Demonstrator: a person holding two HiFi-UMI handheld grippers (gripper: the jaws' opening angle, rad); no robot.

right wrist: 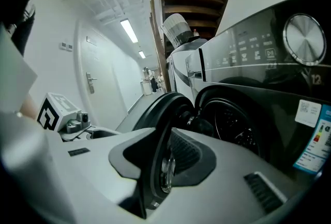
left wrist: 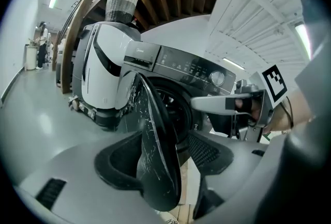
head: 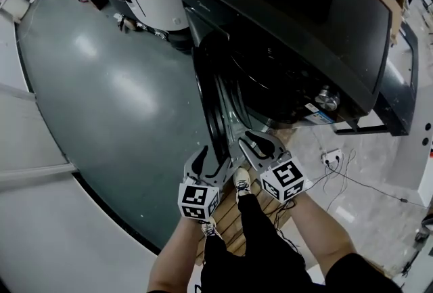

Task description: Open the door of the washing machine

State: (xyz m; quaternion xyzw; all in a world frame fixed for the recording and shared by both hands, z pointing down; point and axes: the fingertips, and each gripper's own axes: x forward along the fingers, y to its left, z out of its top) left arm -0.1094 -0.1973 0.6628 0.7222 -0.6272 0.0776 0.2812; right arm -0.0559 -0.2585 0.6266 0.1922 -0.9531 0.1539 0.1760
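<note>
One round, scratched black washing-machine door ajar, two claws at its rim: left claw open astride, right claw clamped

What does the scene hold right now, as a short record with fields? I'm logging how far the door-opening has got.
appliance: washing machine, front-loading
door: swung partly open, drum opening showing
left gripper: door edge between its jaws, a gap at one pad
right gripper: jaws closed on the door rim
floor: grey, glossy
</note>
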